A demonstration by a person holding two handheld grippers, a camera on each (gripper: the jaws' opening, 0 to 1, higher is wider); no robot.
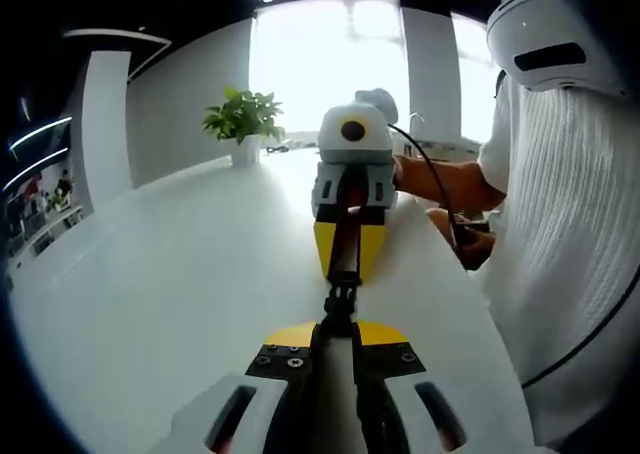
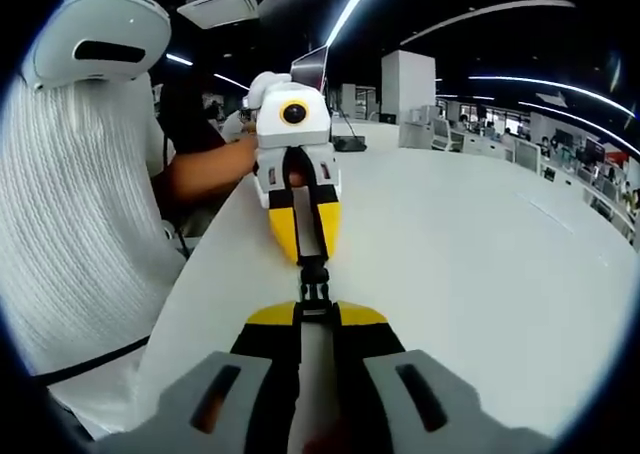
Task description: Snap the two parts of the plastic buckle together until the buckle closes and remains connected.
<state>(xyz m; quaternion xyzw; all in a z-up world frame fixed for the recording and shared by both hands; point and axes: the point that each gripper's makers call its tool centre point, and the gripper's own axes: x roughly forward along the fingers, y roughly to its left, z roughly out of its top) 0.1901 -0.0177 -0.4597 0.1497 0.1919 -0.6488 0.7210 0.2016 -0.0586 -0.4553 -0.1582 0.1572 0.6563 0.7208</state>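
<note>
Two hand-held grippers meet nose to nose over the white table (image 1: pixel 150 294).

The left hand-held gripper (image 1: pixel 338 326) and right hand-held gripper (image 2: pixel 314 306) each pinch one end of the black plastic buckle (image 2: pixel 314 279); it hangs between them above the table; a potted plant (image 1: pixel 243 122) stands far back.

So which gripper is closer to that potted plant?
The right gripper: it sits between the left gripper and the potted plant, which stands beyond it across the table.
</note>
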